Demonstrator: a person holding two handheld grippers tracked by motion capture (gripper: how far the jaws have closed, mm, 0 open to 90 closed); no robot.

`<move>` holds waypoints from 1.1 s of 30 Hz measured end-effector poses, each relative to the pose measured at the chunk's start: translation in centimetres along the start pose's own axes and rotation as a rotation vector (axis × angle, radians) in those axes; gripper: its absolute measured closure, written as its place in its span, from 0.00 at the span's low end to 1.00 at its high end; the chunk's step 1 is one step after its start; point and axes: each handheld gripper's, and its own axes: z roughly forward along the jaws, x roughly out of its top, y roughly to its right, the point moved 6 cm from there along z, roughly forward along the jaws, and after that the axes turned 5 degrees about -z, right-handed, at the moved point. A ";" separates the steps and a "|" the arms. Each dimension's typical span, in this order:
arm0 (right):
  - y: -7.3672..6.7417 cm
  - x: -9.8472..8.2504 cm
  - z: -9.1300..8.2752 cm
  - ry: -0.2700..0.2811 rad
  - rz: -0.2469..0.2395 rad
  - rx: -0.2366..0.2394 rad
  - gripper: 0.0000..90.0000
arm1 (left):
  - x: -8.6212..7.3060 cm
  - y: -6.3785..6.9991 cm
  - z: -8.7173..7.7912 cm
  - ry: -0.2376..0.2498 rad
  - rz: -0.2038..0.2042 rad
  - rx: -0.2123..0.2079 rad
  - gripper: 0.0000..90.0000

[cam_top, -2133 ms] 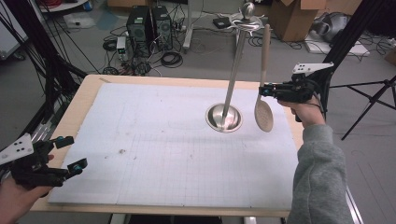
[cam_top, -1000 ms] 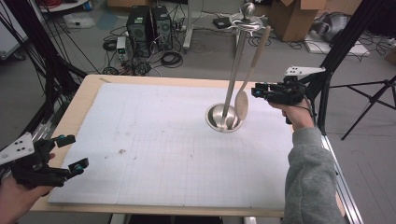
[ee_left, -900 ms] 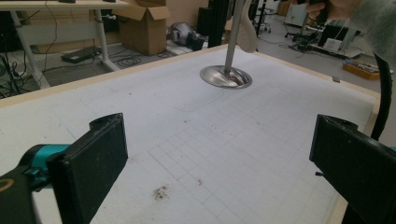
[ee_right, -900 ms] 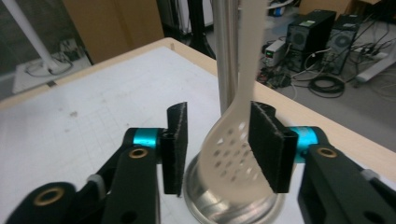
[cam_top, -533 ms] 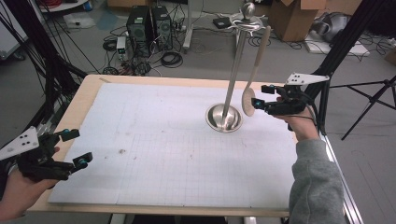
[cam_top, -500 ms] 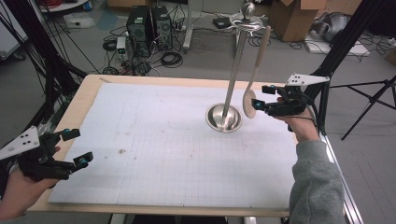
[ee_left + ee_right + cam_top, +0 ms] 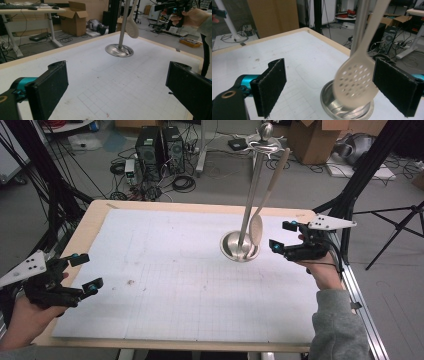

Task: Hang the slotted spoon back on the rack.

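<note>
Release step: slotted spoon [image 7: 256,227] hangs on the stand [image 7: 241,246]. Right gripper [image 7: 282,236], beside stand, has just opened wide, empty. Left gripper [image 7: 84,272] open, empty. Next: withdraw clear.

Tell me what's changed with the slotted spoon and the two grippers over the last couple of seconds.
The right gripper hung the slotted spoon on the metal stand, its jaws have just been opening, and it drew back right. The spoon now hangs free. The left gripper shifted only slightly, open and empty; the stand stayed put.

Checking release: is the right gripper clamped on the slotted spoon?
No, the right gripper stands open, pads clear of the hanging slotted spoon.
</note>
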 end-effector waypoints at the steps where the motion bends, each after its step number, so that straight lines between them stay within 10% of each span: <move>1: -0.2 -0.2 0.0 0.004 0.007 0.012 0.12 | 0.0 0.0 0.1 0.000 -0.001 0.000 0.05; 21: -3.5 -3.4 0.8 -0.045 0.002 0.029 0.12 | 0.4 0.0 0.3 0.014 -0.002 -0.005 0.05; 33: -3.7 -4.5 -1.6 -0.009 0.035 -0.014 0.12 | 0.1 0.4 1.5 -0.005 0.003 -0.021 0.05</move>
